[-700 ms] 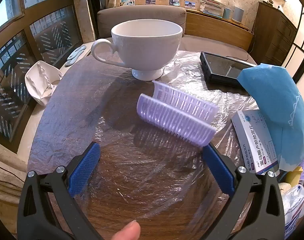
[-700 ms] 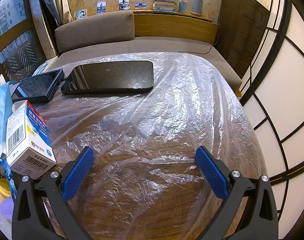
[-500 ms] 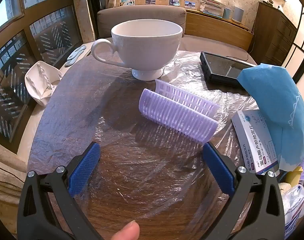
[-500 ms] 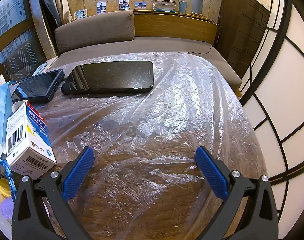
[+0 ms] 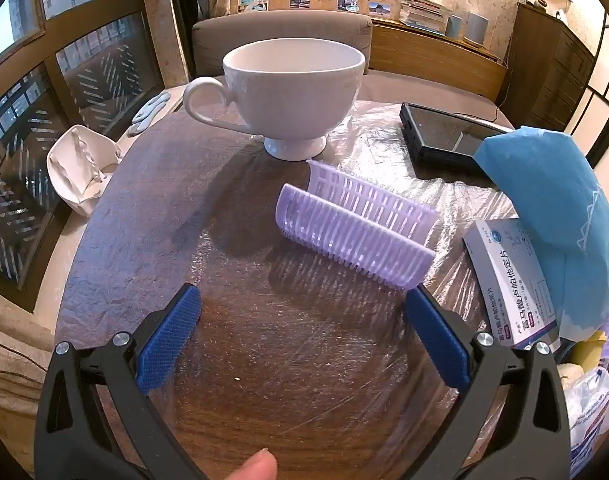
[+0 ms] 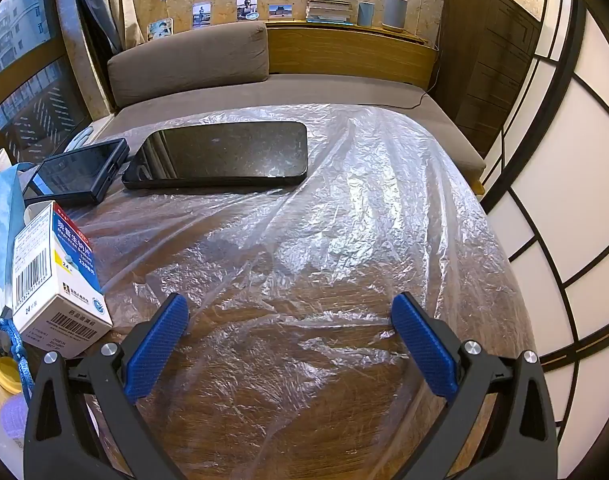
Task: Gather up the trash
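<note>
My left gripper (image 5: 302,316) is open and empty, low over a round wooden table (image 5: 144,216) covered in clear plastic film. A purple ribbed plastic clip (image 5: 352,228) lies just beyond its right fingertip. A medicine box (image 5: 508,280) and a blue paper bag (image 5: 556,208) lie at the right. My right gripper (image 6: 290,324) is open and empty over crumpled film (image 6: 304,248). Another medicine box (image 6: 58,276) stands to its left.
A white footed cup (image 5: 292,92) stands behind the clip. A crumpled white mask (image 5: 78,168) lies at the table's left edge. A black phone (image 6: 220,156) and a smaller black device (image 6: 78,172) lie at the back. Small packets (image 5: 588,392) pile at the right edge.
The left gripper has crept slightly forward, so the purple clip sits a little nearer. The right gripper has not moved.
</note>
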